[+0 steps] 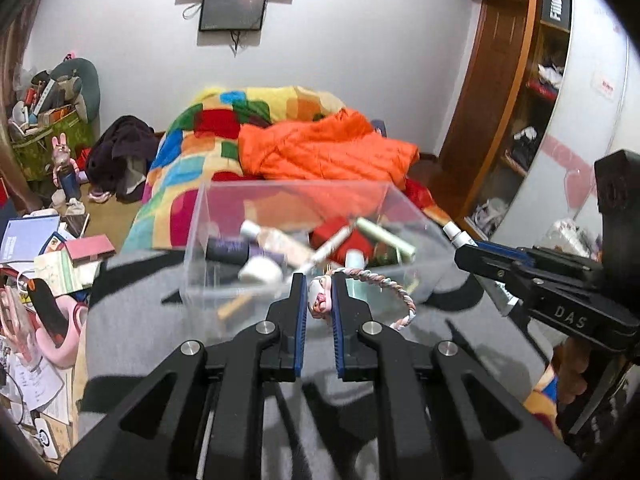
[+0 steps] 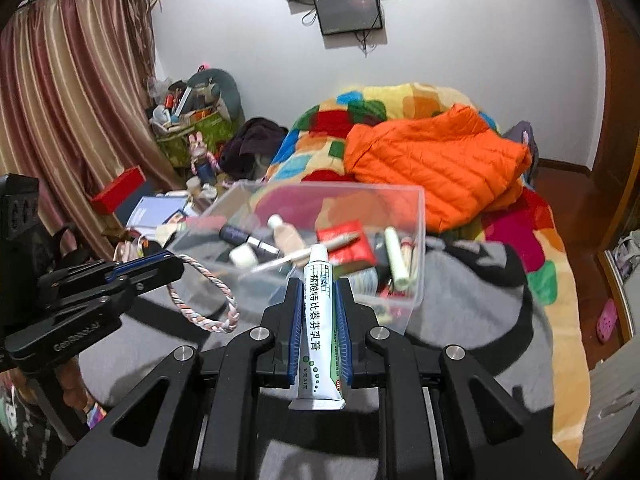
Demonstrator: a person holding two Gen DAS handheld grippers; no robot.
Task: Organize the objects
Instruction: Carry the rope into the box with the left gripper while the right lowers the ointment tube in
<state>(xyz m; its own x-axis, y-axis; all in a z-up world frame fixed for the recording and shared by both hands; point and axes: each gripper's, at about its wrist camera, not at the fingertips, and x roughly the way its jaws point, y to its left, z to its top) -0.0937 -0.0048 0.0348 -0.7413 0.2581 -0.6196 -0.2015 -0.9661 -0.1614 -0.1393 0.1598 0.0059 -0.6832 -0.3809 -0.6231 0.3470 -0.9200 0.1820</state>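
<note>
The left hand-held gripper (image 1: 320, 300) was clenched on the charm of a braided bracelet (image 1: 384, 280); the right hand-held gripper (image 2: 320, 320) grasped a white ointment tube (image 2: 319, 320). Both items hung just before the clear plastic bin (image 2: 416, 240) of cosmetics. Best to carry each over the rim before releasing, one at a time. The bin sat on a grey blanket (image 1: 160, 320) on a cluttered bed.

A cluttered home bedroom: a bed (image 2: 520, 264) under a patchwork quilt (image 2: 320, 140), draped curtains (image 2: 72, 120), an open wooden wardrobe (image 1: 532, 120) and a wall-mounted screen (image 2: 348, 10).
</note>
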